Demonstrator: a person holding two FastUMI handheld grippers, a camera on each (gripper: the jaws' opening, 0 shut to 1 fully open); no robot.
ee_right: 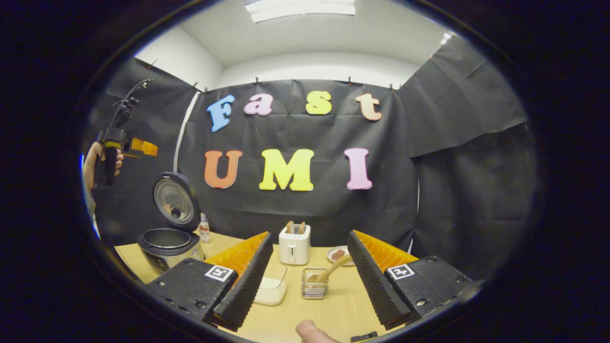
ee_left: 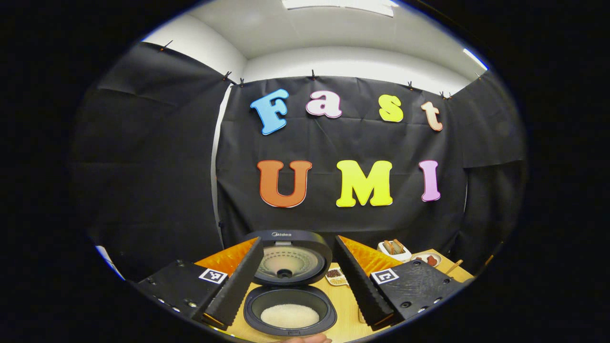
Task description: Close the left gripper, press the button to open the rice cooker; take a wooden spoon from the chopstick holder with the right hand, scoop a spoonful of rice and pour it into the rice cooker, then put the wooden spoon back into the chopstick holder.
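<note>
1. We are holding the left gripper (ee_left: pixel 295 290) wide apart above the rice cooker (ee_left: pixel 289 312), whose lid is standing open with rice inside.
2. We are keeping the right gripper (ee_right: pixel 310 281) wide apart, empty, facing the wooden spoon (ee_right: pixel 329 272) leaning in the chopstick holder (ee_right: pixel 314 284) on the tabletop (ee_right: pixel 329 309).

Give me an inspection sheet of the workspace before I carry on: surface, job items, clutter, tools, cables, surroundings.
Surface: light wooden table, no spills seen.
Job's things: rice cooker lid up, white rice in its pot; wooden spoon leaning in the chopstick holder; clear rice container beside the holder.
Clutter: white toaster, plate of food, small bottle, small dish behind the cooker.
Tools: left tool open, above the cooker; right tool open, facing the holder, holding nothing.
Cables: thin wires on top of the left tool, seen from the right gripper view; none on the table.
Surroundings: black cloth wall, white ceiling with lights on.
</note>
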